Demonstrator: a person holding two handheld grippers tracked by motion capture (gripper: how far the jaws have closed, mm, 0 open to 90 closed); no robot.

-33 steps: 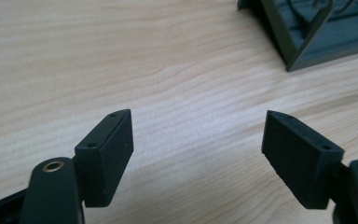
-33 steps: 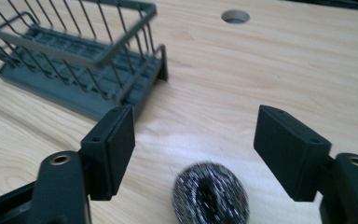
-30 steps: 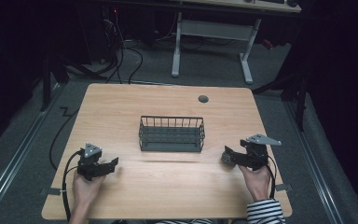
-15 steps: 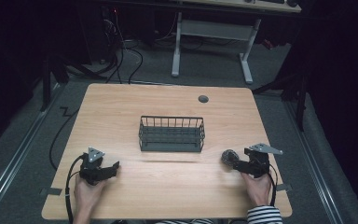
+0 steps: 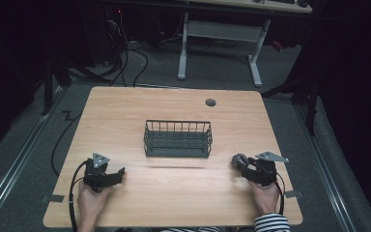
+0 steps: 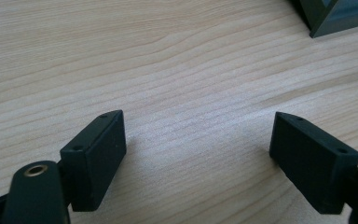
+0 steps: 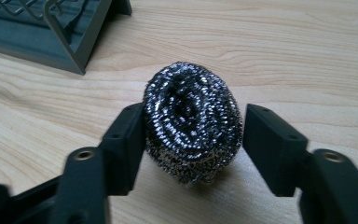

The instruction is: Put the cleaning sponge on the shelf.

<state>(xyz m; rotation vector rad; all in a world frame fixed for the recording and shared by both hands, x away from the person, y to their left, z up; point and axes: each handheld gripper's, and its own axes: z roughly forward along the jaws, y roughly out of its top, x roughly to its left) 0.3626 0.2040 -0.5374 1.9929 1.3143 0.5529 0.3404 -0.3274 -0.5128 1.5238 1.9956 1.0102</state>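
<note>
A round steel wire scourer (image 7: 191, 128) stands on its edge on the wooden table (image 5: 174, 198), right of the basket. My right gripper (image 7: 193, 149) has it between its jaws, which have just been closing; both pads touch its sides. From above, the scourer (image 5: 239, 160) sits at the tips of the right gripper (image 5: 244, 167). At the table's front left, my left gripper (image 5: 120, 174) rests low over bare wood. Its jaws (image 6: 198, 154) stand open, have just been opening, and hold nothing.
A dark wire basket (image 5: 178, 139) stands at the table's middle; its corner shows in the right gripper view (image 7: 51, 42) and the left gripper view (image 6: 335, 18). A round cable hole (image 5: 210, 102) lies at the back. Desk legs and cables are on the floor beyond.
My right gripper has come down toward the table and its jaws have closed in on the scourer. The left hand has barely moved.
</note>
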